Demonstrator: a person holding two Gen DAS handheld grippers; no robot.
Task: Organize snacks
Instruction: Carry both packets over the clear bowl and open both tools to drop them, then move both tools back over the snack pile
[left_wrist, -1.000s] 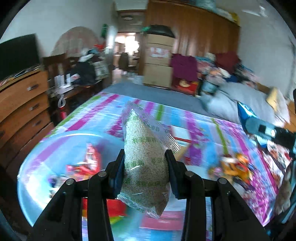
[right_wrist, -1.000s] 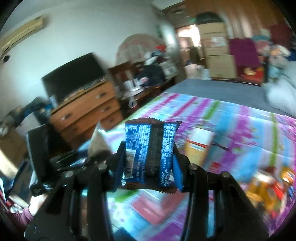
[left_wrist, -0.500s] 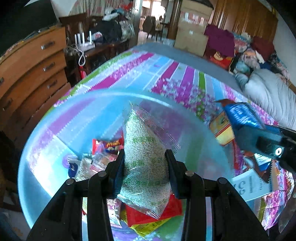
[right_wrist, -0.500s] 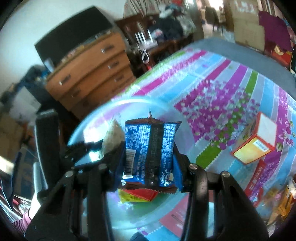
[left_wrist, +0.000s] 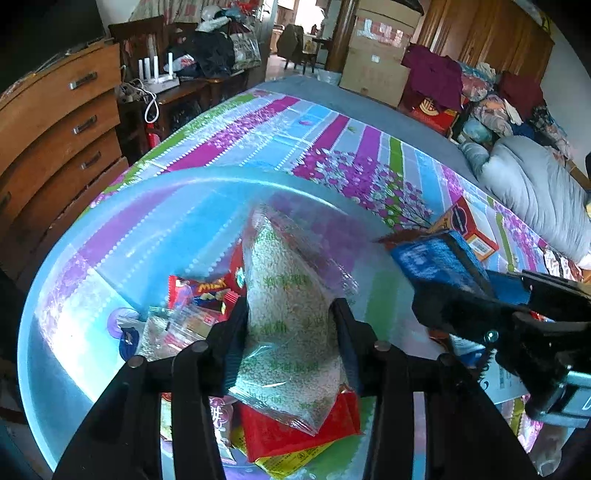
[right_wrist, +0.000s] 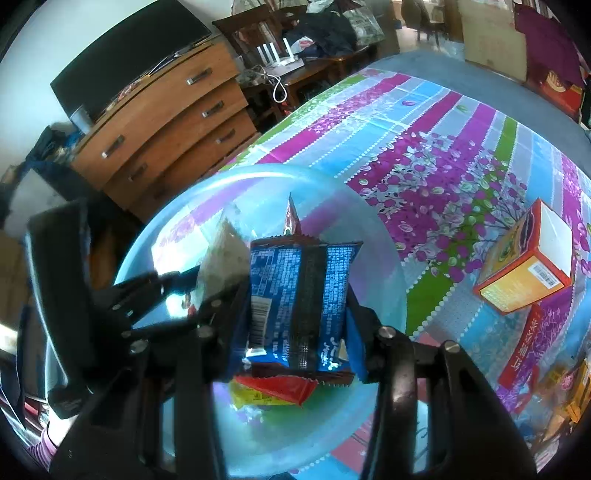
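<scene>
Packets (left_wrist: 291, 317) (right_wrist: 299, 306) in both grippers, over bowl (left_wrist: 155, 206)

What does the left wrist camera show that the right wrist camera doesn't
Only the left wrist view shows the grey bedding roll and the snack wrappers piled beside the held packet.

Only the right wrist view shows the black TV on the dresser.

Both show the clear blue basin, the orange box, the left gripper clamping a clear grain packet, and the right gripper clamping a blue snack packet.
</scene>
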